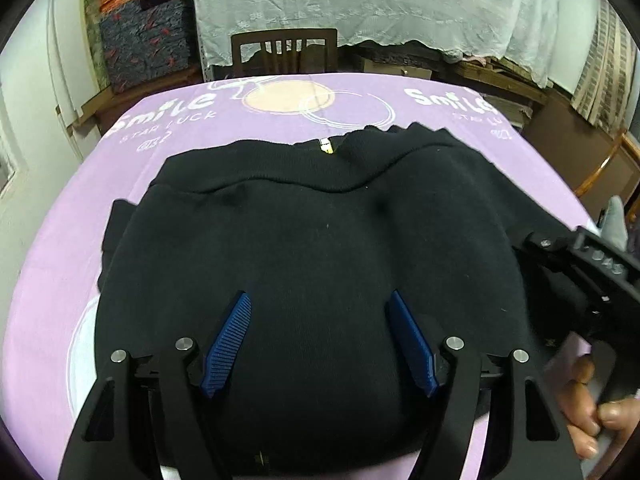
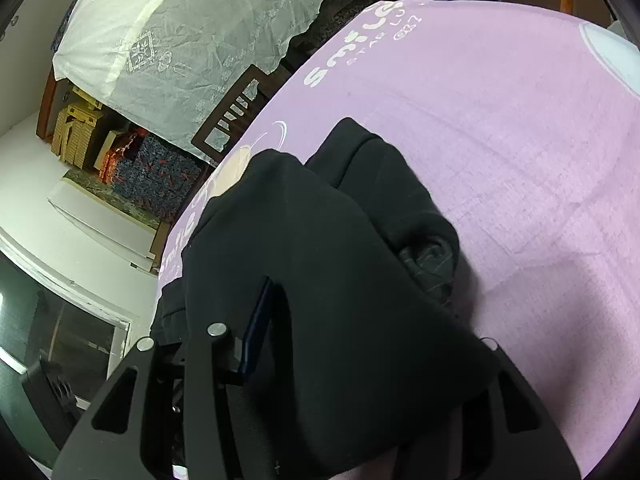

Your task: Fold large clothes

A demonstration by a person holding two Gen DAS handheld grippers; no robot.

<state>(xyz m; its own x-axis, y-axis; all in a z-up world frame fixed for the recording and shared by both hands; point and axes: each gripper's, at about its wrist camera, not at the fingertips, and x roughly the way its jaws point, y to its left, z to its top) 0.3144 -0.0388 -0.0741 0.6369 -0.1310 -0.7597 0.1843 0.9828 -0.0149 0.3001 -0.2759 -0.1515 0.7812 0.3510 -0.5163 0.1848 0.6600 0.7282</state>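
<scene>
A large black garment [image 1: 312,232] lies on the purple printed cloth [image 1: 60,240] that covers the table, its near part folded over itself. My left gripper [image 1: 320,312] is open just above the garment's near middle, blue fingers [image 1: 228,344] spread wide and empty. My right gripper's body [image 1: 592,276] shows at the garment's right edge, held by a hand. In the right wrist view black garment fabric [image 2: 340,272] drapes over the right gripper [image 2: 312,312]; only one blue finger [image 2: 256,328] shows. The other finger is hidden under the fabric.
A dark wooden chair [image 1: 284,52] stands at the table's far edge. A white lace cloth [image 1: 360,0] hangs over furniture behind it. Patterned stacked fabric [image 1: 144,40] fills shelves at the far left. Another chair's curved wooden back [image 1: 604,164] is at the right.
</scene>
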